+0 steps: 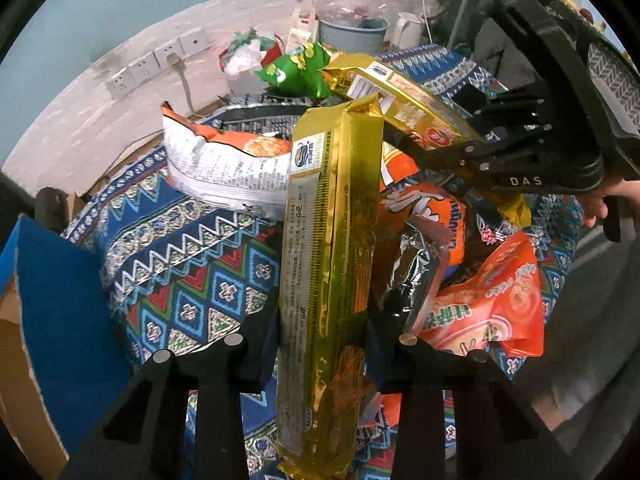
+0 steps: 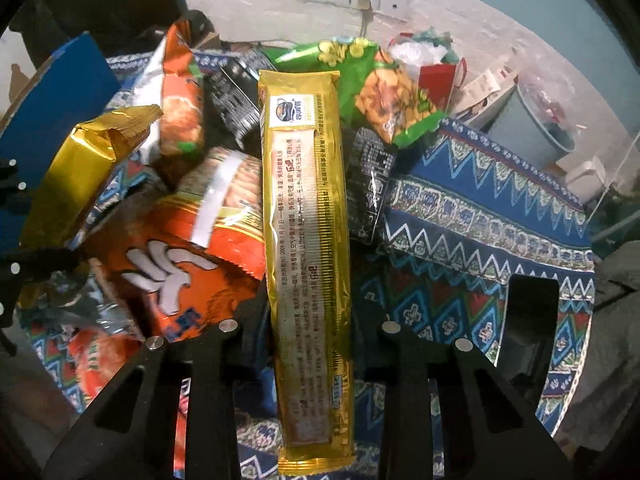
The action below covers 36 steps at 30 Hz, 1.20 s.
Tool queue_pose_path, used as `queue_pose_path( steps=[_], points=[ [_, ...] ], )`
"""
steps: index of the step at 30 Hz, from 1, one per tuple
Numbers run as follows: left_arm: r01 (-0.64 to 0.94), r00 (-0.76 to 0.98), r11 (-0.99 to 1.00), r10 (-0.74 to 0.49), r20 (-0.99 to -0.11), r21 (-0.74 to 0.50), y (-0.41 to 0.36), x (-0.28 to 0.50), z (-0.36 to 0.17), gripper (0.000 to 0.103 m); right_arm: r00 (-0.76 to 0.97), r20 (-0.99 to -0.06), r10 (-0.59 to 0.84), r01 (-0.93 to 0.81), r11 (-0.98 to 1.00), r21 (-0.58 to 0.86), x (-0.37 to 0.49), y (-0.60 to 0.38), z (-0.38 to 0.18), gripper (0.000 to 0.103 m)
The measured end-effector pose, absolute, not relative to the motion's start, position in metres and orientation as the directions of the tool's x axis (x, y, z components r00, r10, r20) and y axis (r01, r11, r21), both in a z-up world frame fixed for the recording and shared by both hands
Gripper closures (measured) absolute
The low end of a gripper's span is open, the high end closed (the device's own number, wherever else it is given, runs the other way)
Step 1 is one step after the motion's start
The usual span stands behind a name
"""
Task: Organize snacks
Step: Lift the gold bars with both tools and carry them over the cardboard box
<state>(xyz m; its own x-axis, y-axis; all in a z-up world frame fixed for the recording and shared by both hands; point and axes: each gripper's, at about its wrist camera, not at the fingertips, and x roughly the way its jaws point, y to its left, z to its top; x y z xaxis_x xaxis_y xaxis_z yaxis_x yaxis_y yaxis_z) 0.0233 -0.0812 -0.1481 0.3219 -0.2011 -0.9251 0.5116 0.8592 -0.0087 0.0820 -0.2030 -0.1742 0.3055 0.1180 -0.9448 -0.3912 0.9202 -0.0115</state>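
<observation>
A long gold biscuit pack (image 1: 332, 208) stands lengthwise between the fingers of my left gripper (image 1: 324, 328), which is shut on its lower part. My right gripper (image 1: 420, 124) shows at the upper right of the left wrist view, shut on a second gold pack (image 1: 404, 92) held above the pile. In the right wrist view that second gold pack (image 2: 304, 184) runs up the middle, pinched by my right gripper (image 2: 312, 328). The left-hand gold pack (image 2: 80, 168) appears tilted at the left edge there. Both packs hang over a heap of snack bags.
Orange snack bags (image 2: 180, 264), a green bag (image 2: 384, 92), black packs (image 2: 368, 184) and a white-backed orange bag (image 1: 224, 168) lie heaped on a patterned cloth (image 1: 192, 264). A blue box (image 1: 56, 304) stands at the left. Wall sockets (image 1: 160, 60), a bucket (image 1: 352, 32) and a kettle (image 1: 408, 30) sit behind.
</observation>
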Motion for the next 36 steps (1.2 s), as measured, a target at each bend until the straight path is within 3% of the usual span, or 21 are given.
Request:
queue_pose_path(
  steps=[18,36],
  points=[
    [0.372,0.516,0.928,-0.173,-0.839,0.038,-0.044,0.001,-0.065,0.066,0.428,-0.888,0.167,-0.369,0.93,-0.003,0.064,-0.189,-0.102,0.073],
    [0.24,0.637,0.971,-0.15,-0.756,0.009,0.016,-0.009,-0.009,0.066,0.496,-0.822,0.28,-0.437,0.898,0.043,0.06,-0.137,-0.037,0.073]
  ],
)
